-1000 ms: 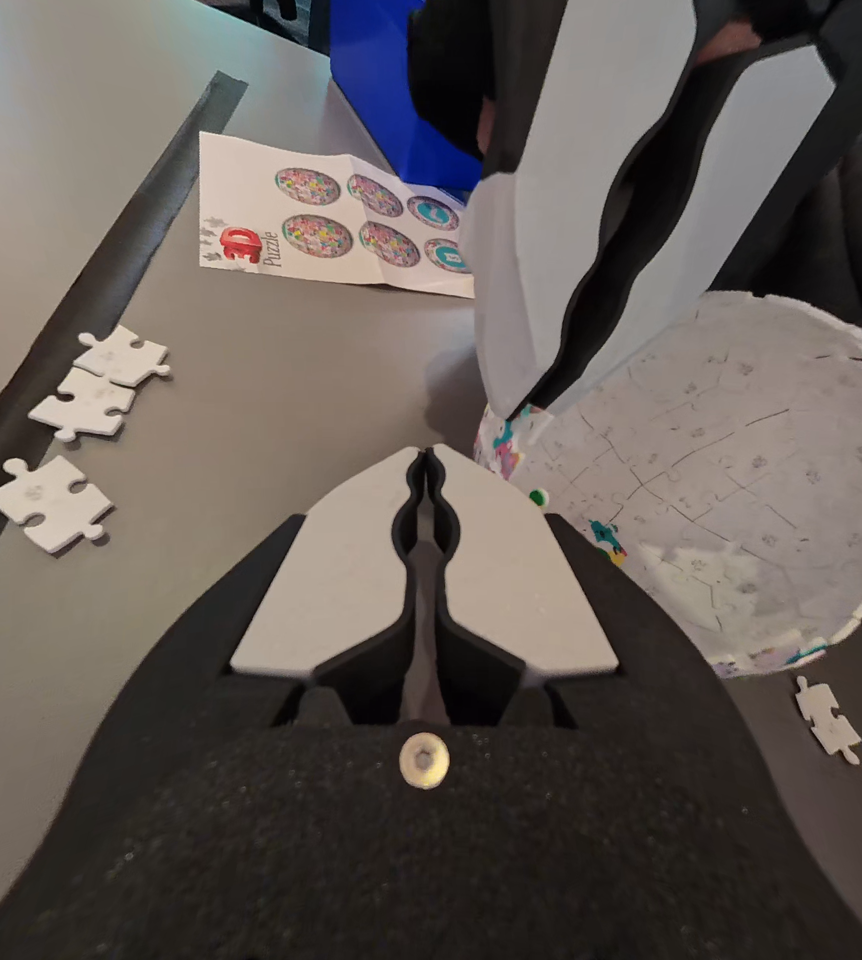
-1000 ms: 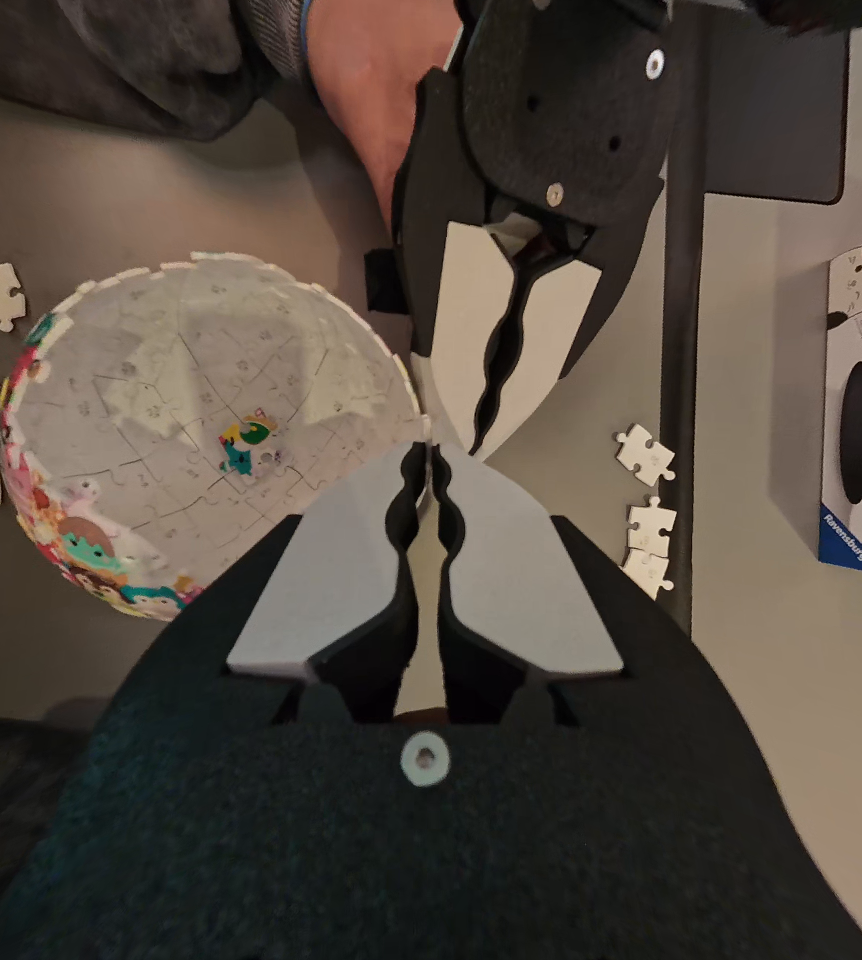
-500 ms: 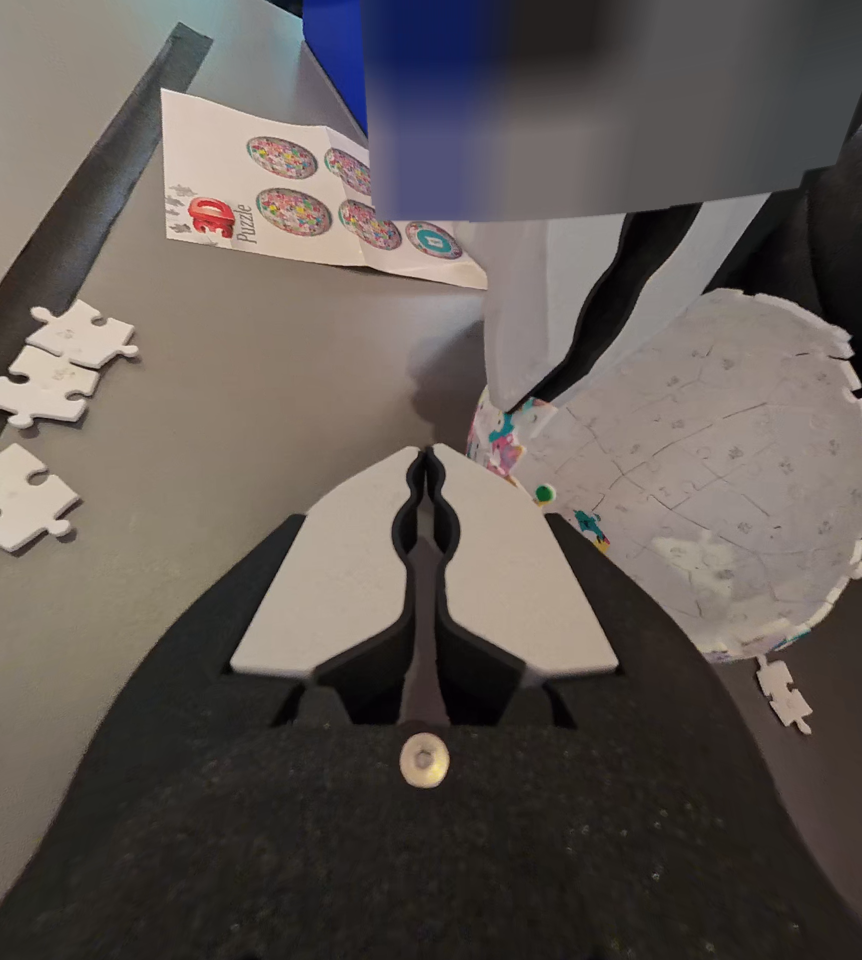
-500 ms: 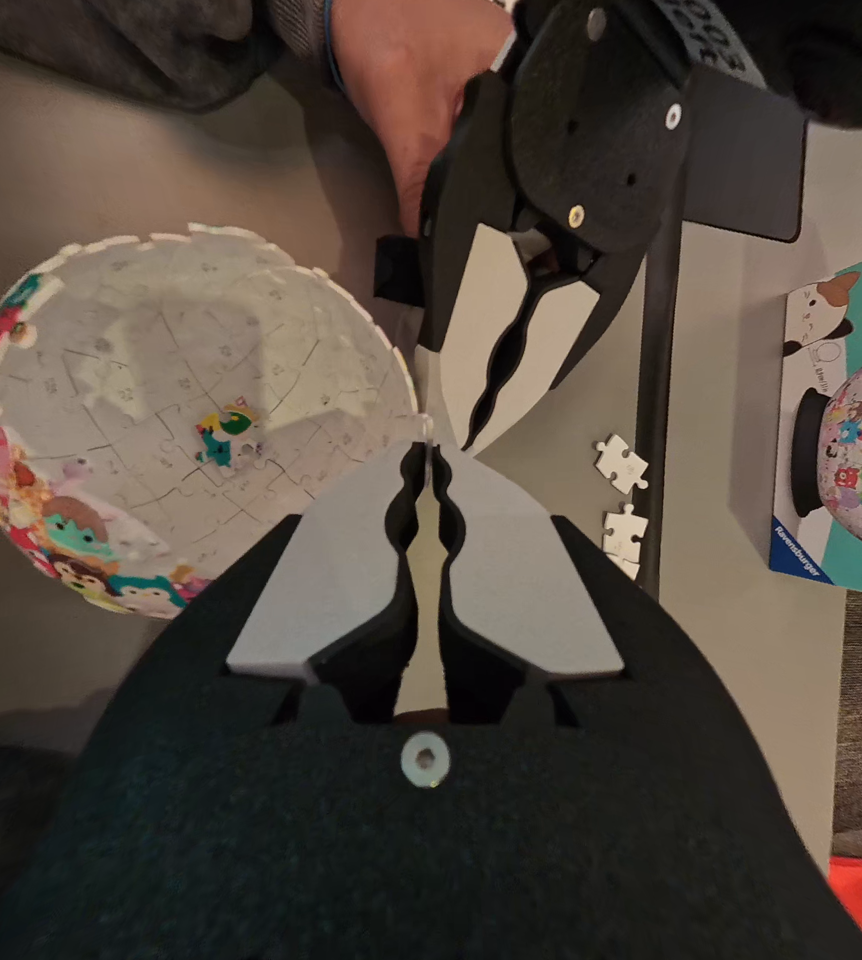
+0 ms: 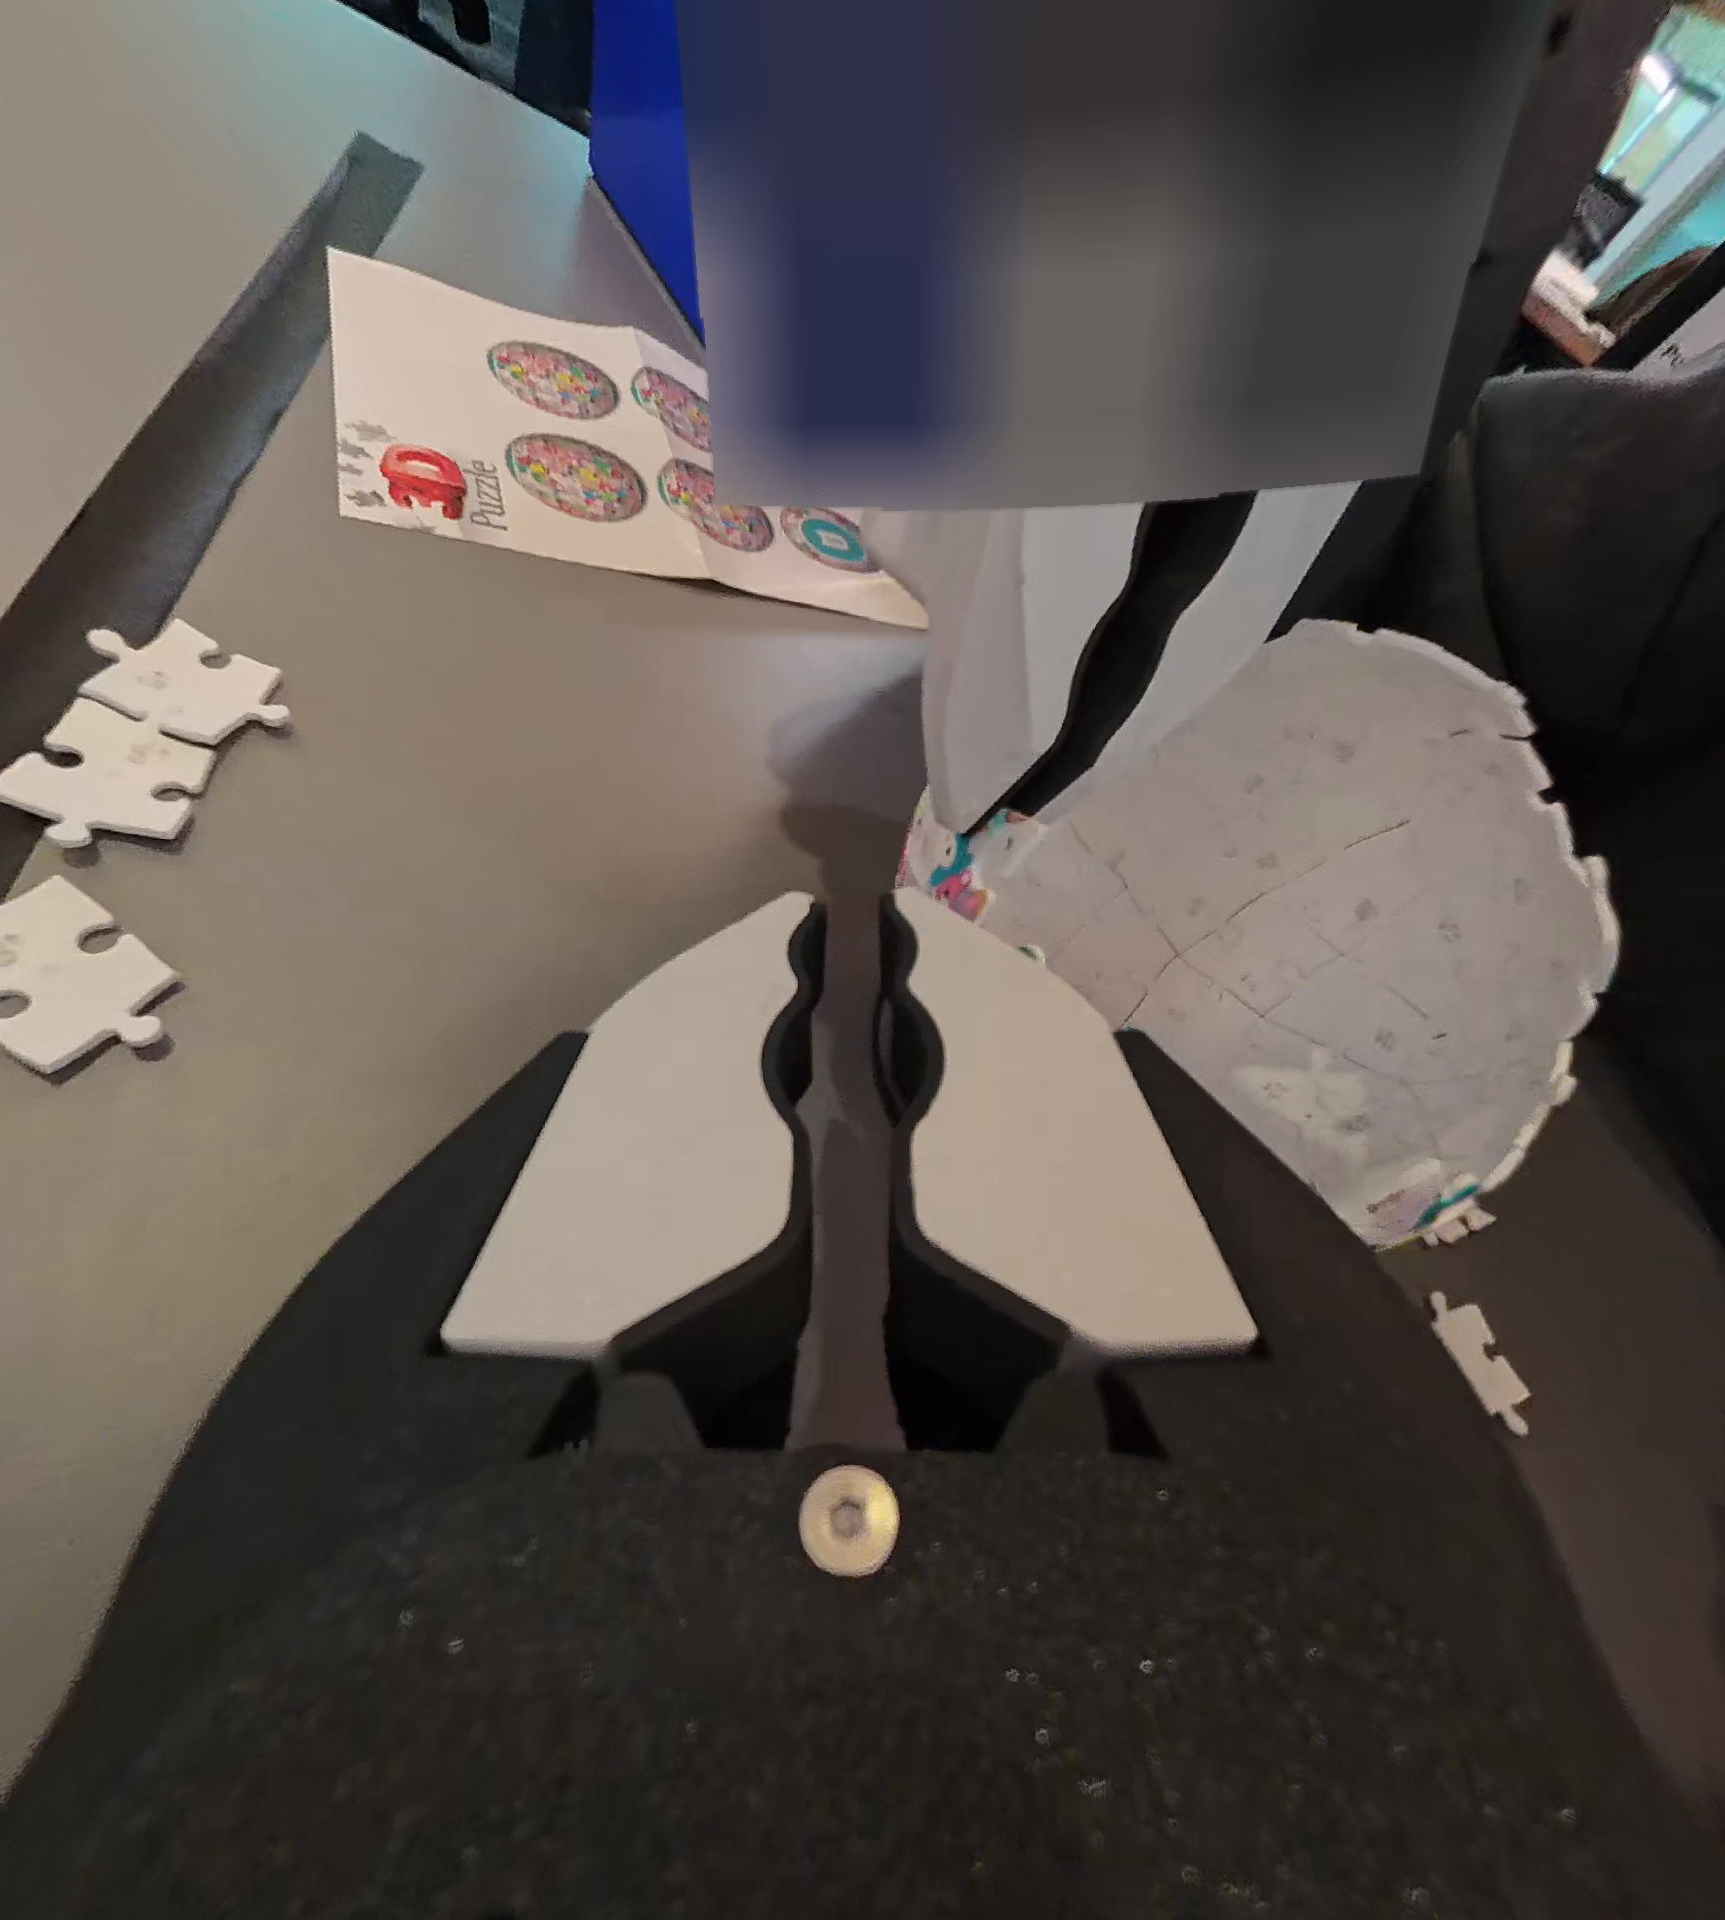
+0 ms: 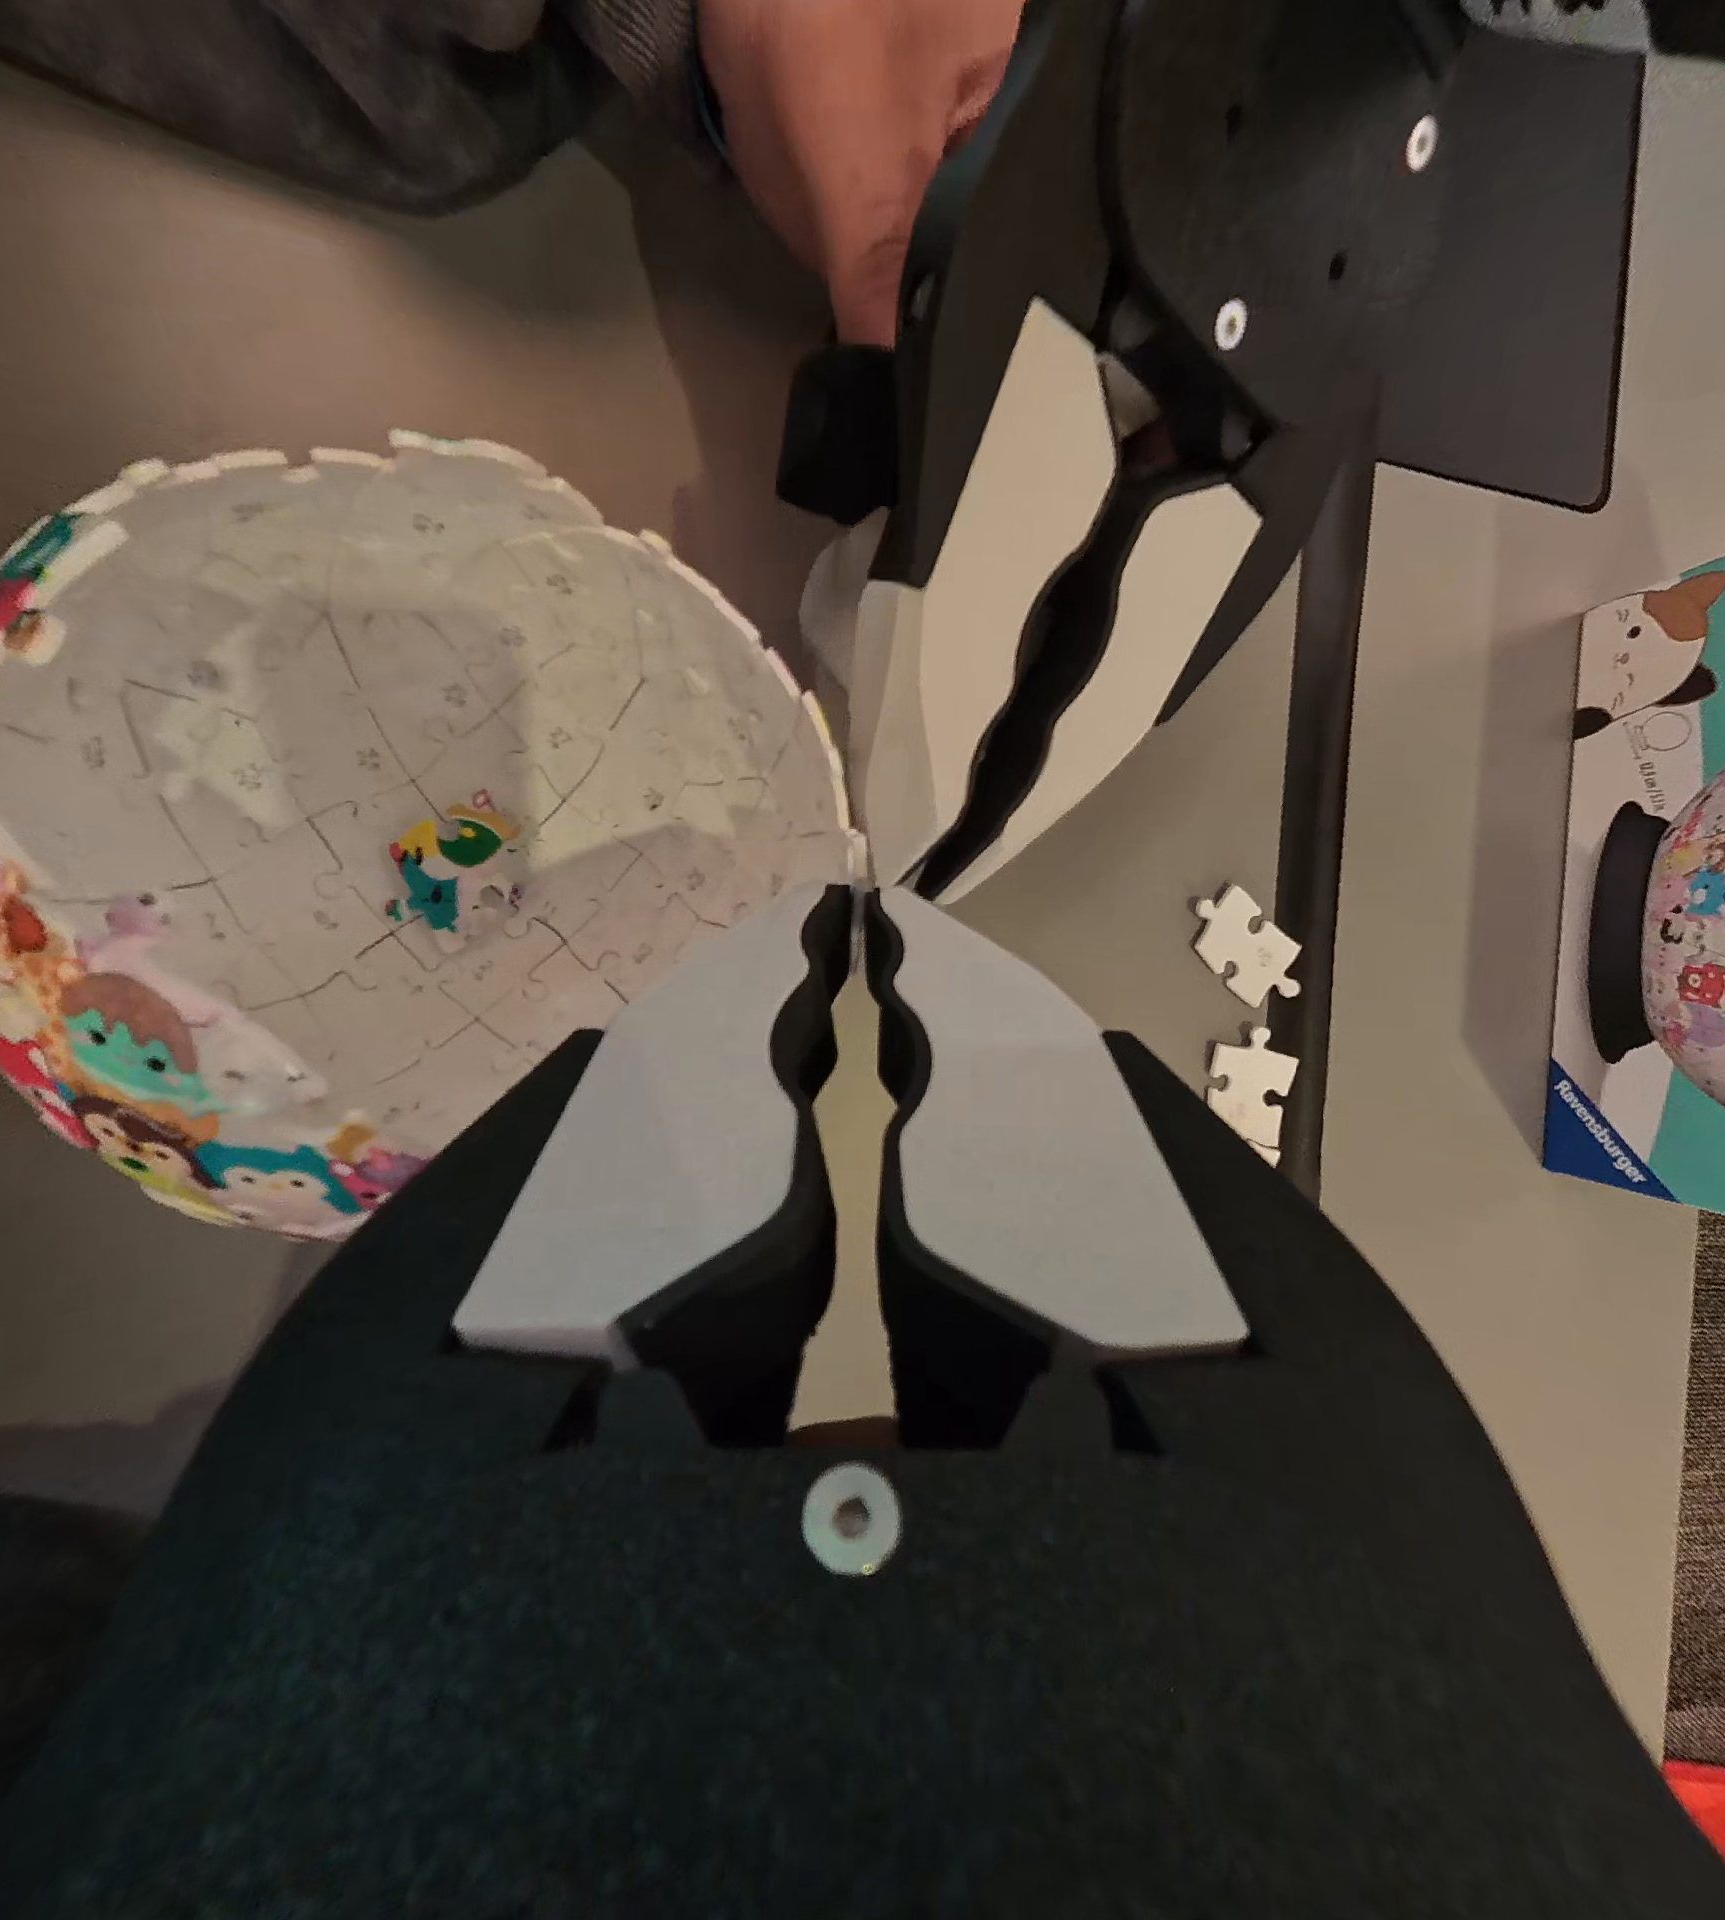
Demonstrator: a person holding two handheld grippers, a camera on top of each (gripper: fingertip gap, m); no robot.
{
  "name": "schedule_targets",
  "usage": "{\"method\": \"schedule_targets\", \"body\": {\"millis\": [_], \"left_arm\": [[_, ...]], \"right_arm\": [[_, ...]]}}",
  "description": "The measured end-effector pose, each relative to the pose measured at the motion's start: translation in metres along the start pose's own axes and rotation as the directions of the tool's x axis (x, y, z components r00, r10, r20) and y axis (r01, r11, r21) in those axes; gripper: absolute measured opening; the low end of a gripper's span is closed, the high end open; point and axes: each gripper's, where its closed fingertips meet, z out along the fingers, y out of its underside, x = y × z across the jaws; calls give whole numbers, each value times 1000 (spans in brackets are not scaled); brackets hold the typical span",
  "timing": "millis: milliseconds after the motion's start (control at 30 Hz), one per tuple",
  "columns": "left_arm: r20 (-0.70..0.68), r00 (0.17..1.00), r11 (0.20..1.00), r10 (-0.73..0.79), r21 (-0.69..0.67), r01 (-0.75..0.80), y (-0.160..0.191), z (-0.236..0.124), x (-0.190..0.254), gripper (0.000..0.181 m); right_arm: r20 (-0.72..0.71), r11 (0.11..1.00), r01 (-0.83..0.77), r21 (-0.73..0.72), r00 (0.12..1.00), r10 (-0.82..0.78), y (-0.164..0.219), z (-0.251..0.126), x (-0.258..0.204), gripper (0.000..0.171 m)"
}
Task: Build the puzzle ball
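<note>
**Both tongs meet at the rim of the half-built ball**

The puzzle ball [image 6: 349, 831] is only half done and sits like a bowl on the gray counter [image 5: 525, 790]. It is white inside and has bright pictures on the outside. One colored piece [image 6: 453, 868] lies loose at the bottom of it.

The right tongs [image 6: 858, 904] are squeezed on the ball's rim, on the side nearest the left tongs [image 5: 853, 914]. The left tongs are a little apart and hold nothing. Their tips sit just beside that same bit of rim, and in the right wrist view the two tips almost touch.

Three white pieces [image 5: 99, 821] lie in a row near a dark strip [image 5: 162, 520] on the counter. One more piece [image 5: 1476, 1361] lies near the ball. A folded paper sheet [image 5: 525, 457] and the puzzle box [image 6: 1710, 935] lie farther off. There is open counter between the ball and the three pieces.
</note>
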Motion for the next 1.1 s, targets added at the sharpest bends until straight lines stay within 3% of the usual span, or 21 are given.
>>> {"method": "schedule_targets", "body": {"millis": [300, 633, 767, 833, 867, 933, 1000, 1100], "left_arm": [[29, 1000, 997, 3, -79, 0, 7, 16, -10, 4], [-89, 996, 964, -29, -265, 4, 21, 37, -10, 2], [-101, 995, 961, -12, -276, -16, 21, 39, -9, 2], [-94, 996, 963, -5, -270, -20, 21, 39, -9, 2], [-90, 996, 964, -1, -264, -23, 21, 38, -10, 2], [-76, 997, 967, 0, -252, -19, 19, 37, -11, 5], [-49, 999, 974, -4, -225, -7, 16, 36, -15, 8], [12, 1000, 987, 29, -157, -27, 8, 30, -21, 8]], "right_arm": [[-7, 999, 4, 41, 1000, -4, -1, -1, 1, 2], [-1, 994, 15, 111, 1000, -15, -6, -1, -1, 2], [-17, 965, -18, 263, 1000, 24, -28, -30, 4, 2], [-71, 949, -92, 302, 990, 118, -29, -55, 20, 2], [-77, 948, -156, 276, 980, 183, -20, -64, 26, 2], [-95, 942, -327, 71, 938, 332, 27, -70, 31, 2], [-76, 862, -486, -143, 874, 480, 82, -65, 18, 2], [173, 736, -608, -296, 724, 668, 114, -39, -28, 2]]}}
